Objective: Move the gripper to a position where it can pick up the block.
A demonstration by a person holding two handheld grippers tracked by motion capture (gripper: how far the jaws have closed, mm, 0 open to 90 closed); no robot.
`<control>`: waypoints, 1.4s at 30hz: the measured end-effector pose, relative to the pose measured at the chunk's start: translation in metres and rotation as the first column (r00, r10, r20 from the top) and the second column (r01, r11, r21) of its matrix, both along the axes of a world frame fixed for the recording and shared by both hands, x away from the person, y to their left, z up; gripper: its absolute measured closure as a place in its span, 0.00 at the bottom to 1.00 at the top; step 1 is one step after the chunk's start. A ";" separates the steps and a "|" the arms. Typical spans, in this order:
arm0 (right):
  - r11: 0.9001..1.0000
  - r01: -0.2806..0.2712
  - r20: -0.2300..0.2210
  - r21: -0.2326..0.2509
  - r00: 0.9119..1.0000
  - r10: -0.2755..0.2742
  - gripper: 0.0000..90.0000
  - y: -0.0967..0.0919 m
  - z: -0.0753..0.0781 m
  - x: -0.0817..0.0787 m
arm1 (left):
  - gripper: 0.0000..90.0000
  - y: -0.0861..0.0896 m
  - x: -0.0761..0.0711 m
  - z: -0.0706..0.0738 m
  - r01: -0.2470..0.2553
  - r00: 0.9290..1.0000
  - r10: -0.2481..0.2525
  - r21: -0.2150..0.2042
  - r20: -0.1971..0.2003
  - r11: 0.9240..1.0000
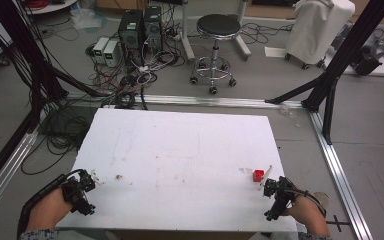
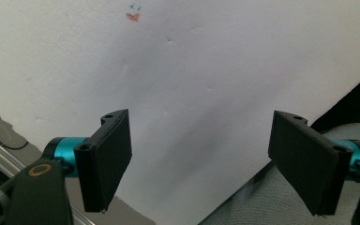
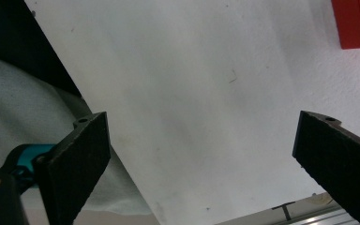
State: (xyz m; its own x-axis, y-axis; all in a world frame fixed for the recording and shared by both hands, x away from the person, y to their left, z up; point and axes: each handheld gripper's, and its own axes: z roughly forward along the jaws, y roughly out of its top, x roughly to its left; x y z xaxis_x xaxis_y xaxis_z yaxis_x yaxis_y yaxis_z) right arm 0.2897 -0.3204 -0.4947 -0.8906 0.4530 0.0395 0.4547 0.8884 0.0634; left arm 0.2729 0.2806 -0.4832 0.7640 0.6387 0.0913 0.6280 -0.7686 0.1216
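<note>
— Red block (image 1: 258,175) lies on the desk (image 1: 180,150), just ahead of the right gripper (image 1: 270,188). Why untouched?
— Both grippers gape wide and empty; the left gripper (image 1: 85,182) sits far aside, probably waiting.

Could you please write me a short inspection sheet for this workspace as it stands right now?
Surface: white table, scuffed, small stains near the left front.
Job's things: red block near the right front edge, with a small white piece beside it.
Clutter: nothing seen besides the marks.
Grippers: left gripper open, empty, at the left front corner; right gripper open, empty, just short of the block.
Cables: tangled cables on the floor beyond the table.
Surroundings: stool, computer towers, black frame.
</note>
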 end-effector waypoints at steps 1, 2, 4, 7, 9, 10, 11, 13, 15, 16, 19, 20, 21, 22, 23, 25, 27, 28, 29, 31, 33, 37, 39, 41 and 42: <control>1.000 0.004 0.001 0.001 1.000 -0.004 0.04 0.000 0.000 0.000 | 0.24 0.000 0.000 0.000 0.000 1.000 0.000 0.000 0.000 1.000; 1.000 0.005 0.000 0.002 1.000 -0.005 0.04 -0.001 0.000 0.000 | 0.24 0.000 0.000 0.000 0.001 1.000 -0.001 0.001 0.003 1.000; 1.000 0.006 0.001 0.001 1.000 -0.006 0.04 -0.001 0.000 0.000 | 0.24 0.000 0.001 0.001 0.007 1.000 -0.007 0.003 0.004 1.000; 1.000 0.010 -0.004 0.004 1.000 -0.010 0.04 -0.001 -0.001 0.000 | 0.24 -0.001 0.001 0.000 0.002 1.000 -0.002 0.000 0.010 1.000; 1.000 0.010 -0.004 0.008 1.000 -0.010 0.04 -0.001 -0.001 0.000 | 0.24 -0.001 0.000 0.000 0.000 1.000 0.000 -0.004 0.009 1.000; 1.000 0.009 -0.002 0.009 1.000 -0.009 0.04 -0.001 -0.001 0.000 | 0.24 -0.001 0.000 0.001 0.005 1.000 -0.005 -0.001 0.007 1.000; 1.000 0.012 0.000 0.009 1.000 -0.012 0.04 -0.002 -0.001 0.000 | 0.24 -0.001 0.000 0.001 0.007 1.000 -0.007 0.003 0.009 1.000; 1.000 0.010 0.000 0.009 1.000 -0.010 0.04 -0.003 0.000 0.000 | 0.24 -0.002 0.000 0.001 0.000 1.000 0.000 -0.001 0.012 1.000; 1.000 0.013 0.006 0.012 1.000 -0.013 0.04 -0.004 0.001 0.000 | 0.24 -0.002 0.000 0.001 0.007 1.000 -0.007 0.003 0.007 1.000; 1.000 0.015 0.010 0.010 1.000 -0.015 0.04 -0.004 0.002 0.000 | 0.24 -0.003 0.000 0.001 0.009 1.000 -0.009 0.004 0.008 1.000; 1.000 0.014 0.015 0.011 1.000 -0.014 0.04 -0.005 0.003 0.000 | 0.24 -0.003 -0.001 0.002 0.005 1.000 -0.005 0.004 0.009 1.000; 1.000 0.016 0.016 0.013 1.000 -0.016 0.04 -0.005 0.004 -0.001 | 0.24 -0.003 -0.001 0.002 0.008 1.000 -0.008 0.005 0.011 1.000; 1.000 0.017 0.017 0.011 1.000 -0.017 0.04 -0.005 0.003 -0.001 | 0.24 -0.003 -0.001 0.002 0.004 1.000 -0.004 -0.001 0.011 1.000; 1.000 0.012 0.017 0.010 1.000 -0.013 0.04 -0.005 0.003 0.000 | 0.24 -0.003 -0.001 0.002 0.001 1.000 -0.001 0.005 0.011 1.000; 1.000 0.012 0.017 0.010 1.000 -0.013 0.04 -0.005 0.003 0.000 | 0.24 -0.003 -0.001 0.002 0.001 1.000 -0.001 0.005 0.011 1.000; 1.000 0.011 0.017 0.013 1.000 -0.011 0.04 -0.003 0.003 0.000 | 0.24 -0.003 -0.001 0.002 0.002 1.000 -0.002 0.006 0.012 1.000; 1.000 0.008 0.018 0.012 1.000 -0.009 0.04 -0.003 0.003 0.001 | 0.24 -0.004 -0.001 0.001 0.003 1.000 -0.003 0.000 0.014 1.000; 1.000 0.013 0.017 0.013 1.000 -0.013 0.04 -0.003 0.003 0.001 | 0.24 -0.003 -0.001 0.002 0.008 1.000 -0.008 0.005 0.010 1.000; 1.000 0.013 0.017 0.013 1.000 -0.013 0.04 -0.003 0.003 0.001 | 0.24 -0.004 -0.001 0.001 0.004 1.000 -0.004 0.000 0.012 1.000; 1.000 0.011 0.020 0.008 1.000 -0.012 0.04 -0.004 0.002 0.001 | 0.24 -0.004 -0.001 0.001 0.003 1.000 -0.003 0.002 0.013 1.000; 1.000 0.012 0.019 0.012 1.000 -0.012 0.04 -0.004 0.002 0.001 | 0.24 -0.004 -0.001 0.002 0.004 1.000 -0.004 0.003 0.009 1.000; 1.000 0.017 0.030 0.019 0.999 -0.018 0.04 -0.006 0.002 0.002 | 0.24 -0.005 -0.002 0.001 0.007 1.000 -0.007 0.003 0.009 1.000; 1.000 0.023 0.044 0.005 0.999 -0.023 0.04 -0.008 0.001 0.004 | 0.24 -0.006 -0.002 0.000 0.011 1.000 -0.011 0.004 0.006 1.000; 1.000 0.027 0.044 0.005 0.999 -0.027 0.04 -0.009 0.000 0.004 | 0.24 -0.007 -0.001 0.001 0.021 1.000 -0.021 0.008 0.002 1.000; 1.000 0.021 0.052 0.000 0.998 -0.021 0.04 -0.011 -0.001 0.005 | 0.24 -0.007 -0.001 0.001 0.023 1.000 -0.023 0.009 0.002 1.000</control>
State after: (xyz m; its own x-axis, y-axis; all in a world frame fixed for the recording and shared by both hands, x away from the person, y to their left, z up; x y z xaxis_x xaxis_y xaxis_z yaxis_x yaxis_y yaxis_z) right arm 0.2944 -0.3317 -0.4952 -0.8820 0.4713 -0.0068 0.4690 0.8790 0.0865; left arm 0.2723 0.2734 -0.4823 0.7785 0.6199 0.0986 0.6096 -0.7841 0.1164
